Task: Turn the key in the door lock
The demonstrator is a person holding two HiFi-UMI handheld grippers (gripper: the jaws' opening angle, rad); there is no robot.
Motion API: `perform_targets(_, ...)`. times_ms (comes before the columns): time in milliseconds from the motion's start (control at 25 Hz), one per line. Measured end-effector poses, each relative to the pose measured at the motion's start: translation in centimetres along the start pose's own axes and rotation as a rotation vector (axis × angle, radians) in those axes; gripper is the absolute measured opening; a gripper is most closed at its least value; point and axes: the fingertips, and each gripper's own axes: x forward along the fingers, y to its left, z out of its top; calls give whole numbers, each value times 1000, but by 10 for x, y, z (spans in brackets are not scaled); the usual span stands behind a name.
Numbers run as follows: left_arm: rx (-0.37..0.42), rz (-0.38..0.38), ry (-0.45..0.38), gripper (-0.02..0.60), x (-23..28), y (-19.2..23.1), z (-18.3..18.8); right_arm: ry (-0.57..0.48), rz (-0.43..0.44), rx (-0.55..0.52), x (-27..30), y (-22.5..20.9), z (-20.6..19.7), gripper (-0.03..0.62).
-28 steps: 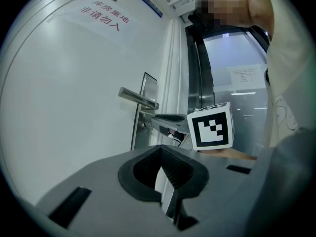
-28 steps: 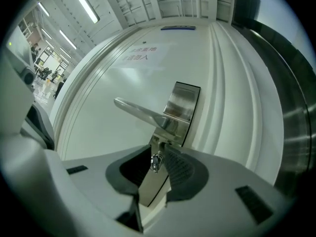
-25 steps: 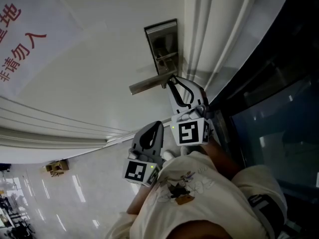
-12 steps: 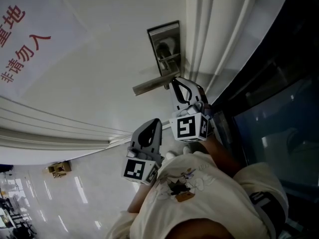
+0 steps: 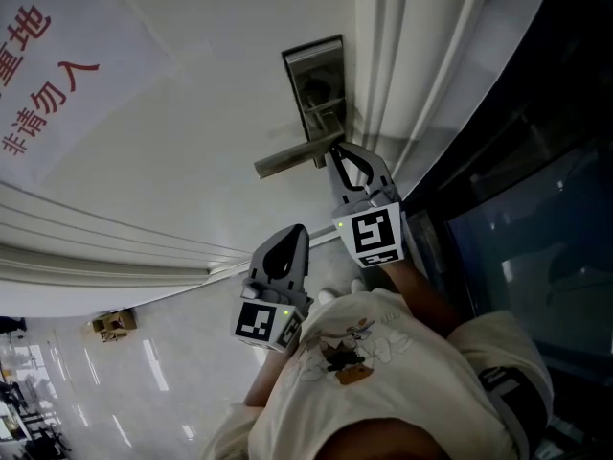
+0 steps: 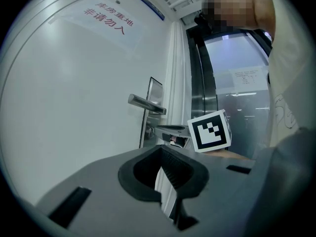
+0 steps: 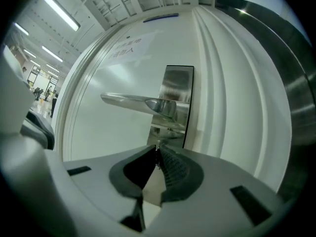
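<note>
The right gripper (image 7: 157, 149) has its fingers (image 7: 174, 171) clenched on the key (image 7: 157, 143). Only a small metal sliver of the key shows at their very tips, where they meet the lock plate (image 7: 177, 98). Directly above those fingers the lever handle (image 7: 133, 101) juts from the plate and runs off to their left. Just right of them the white door (image 7: 113, 132) ends in ribbed frame mouldings.

From the head view the right gripper (image 5: 335, 149) reaches up to the plate (image 5: 311, 75) under the handle (image 5: 287, 159), and its marker cube (image 5: 372, 233) faces the camera.

The left gripper (image 6: 160, 149) has its fingers (image 6: 178, 168) pressed together with nothing between them. It is held back from the door and points past the handle (image 6: 145, 103). Beyond its fingers, to their right, the right gripper's cube (image 6: 210, 131) shows. In the head view the left gripper (image 5: 297, 233) sits below and left of the right one, clear of the door (image 5: 192, 113). Far to its upper left is a paper sign (image 5: 38, 75) with red print. Near the camera is the person's cream shirt (image 5: 374, 372).
</note>
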Motion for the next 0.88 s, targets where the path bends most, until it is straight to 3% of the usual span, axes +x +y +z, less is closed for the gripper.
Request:
perform_targets(320, -2, 6, -10, 3, -2, 2, 2, -44, 45, 284, -1, -6, -3, 31)
perform_targets(880, -25, -43, 22, 3, 8, -3, -11, -102, 94, 623, -2, -13, -5, 35)
